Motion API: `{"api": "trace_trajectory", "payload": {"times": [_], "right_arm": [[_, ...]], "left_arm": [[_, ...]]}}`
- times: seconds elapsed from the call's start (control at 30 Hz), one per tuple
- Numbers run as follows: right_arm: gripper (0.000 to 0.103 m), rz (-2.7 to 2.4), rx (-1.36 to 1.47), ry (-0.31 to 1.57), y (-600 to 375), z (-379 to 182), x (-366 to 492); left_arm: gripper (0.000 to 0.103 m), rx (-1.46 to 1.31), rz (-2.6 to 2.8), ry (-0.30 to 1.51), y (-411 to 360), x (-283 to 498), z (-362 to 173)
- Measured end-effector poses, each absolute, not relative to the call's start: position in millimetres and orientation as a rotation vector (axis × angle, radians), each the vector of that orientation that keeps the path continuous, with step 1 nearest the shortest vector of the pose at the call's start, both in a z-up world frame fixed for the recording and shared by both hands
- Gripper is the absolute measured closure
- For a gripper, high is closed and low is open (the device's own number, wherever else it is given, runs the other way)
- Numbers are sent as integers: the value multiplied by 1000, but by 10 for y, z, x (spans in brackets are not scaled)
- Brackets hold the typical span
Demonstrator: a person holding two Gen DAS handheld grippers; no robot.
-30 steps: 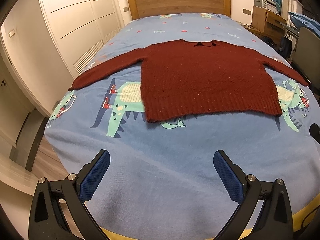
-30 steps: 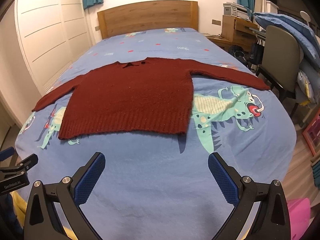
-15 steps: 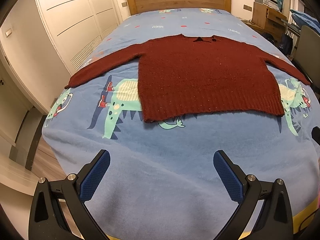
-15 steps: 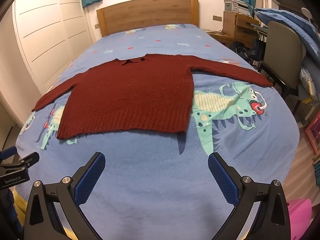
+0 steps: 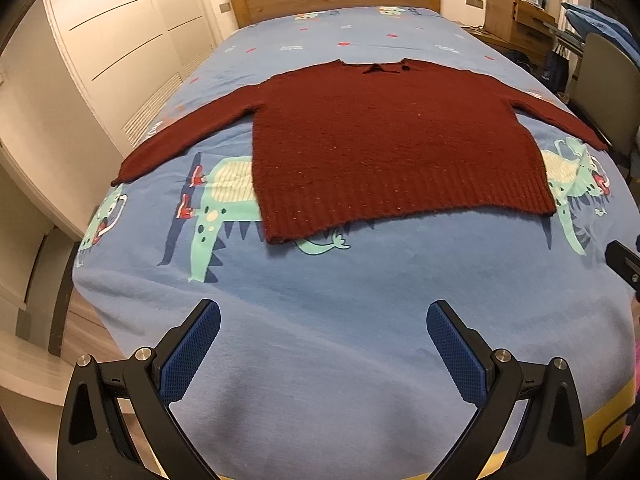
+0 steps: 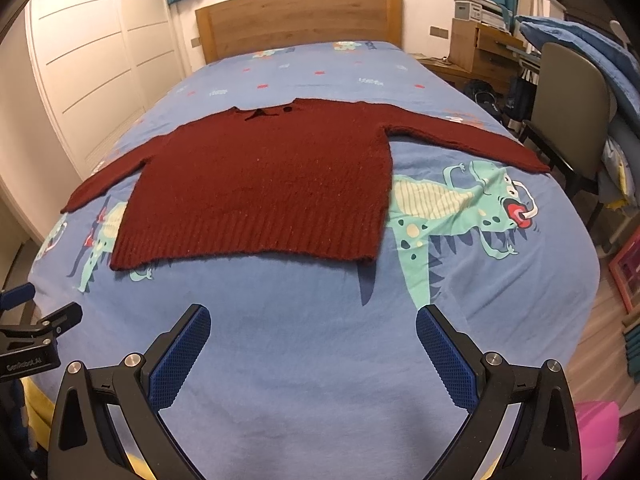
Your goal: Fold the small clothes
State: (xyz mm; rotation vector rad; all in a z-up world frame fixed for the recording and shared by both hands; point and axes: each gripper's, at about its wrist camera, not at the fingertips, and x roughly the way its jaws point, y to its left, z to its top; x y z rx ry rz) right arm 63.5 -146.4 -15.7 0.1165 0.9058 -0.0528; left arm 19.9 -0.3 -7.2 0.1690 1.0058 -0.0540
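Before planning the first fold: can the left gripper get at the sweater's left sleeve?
Probably yes. The left gripper is open, and only bare bedsheet lies before the sleeve, spread flat.

Right claw (image 6: 312, 322) spread wide, empty, above bed (image 6: 320, 340); red sweater (image 6: 260, 184) flat, sleeves outstretched, well ahead of fingertips (image 6: 440, 344).

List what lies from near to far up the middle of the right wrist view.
Right tongs → bare blue bedsheet → sweater's ribbed hem → sweater collar → wooden headboard.
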Motion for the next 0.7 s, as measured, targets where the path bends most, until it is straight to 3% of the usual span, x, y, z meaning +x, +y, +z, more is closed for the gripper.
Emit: {"api": "trace_trajectory", "payload": {"times": [0.7], "right_arm": [[0,-80,73,925,-1316,-146,600]], "left_arm": [[1,95,-178,1022,5,152,-117]]}}
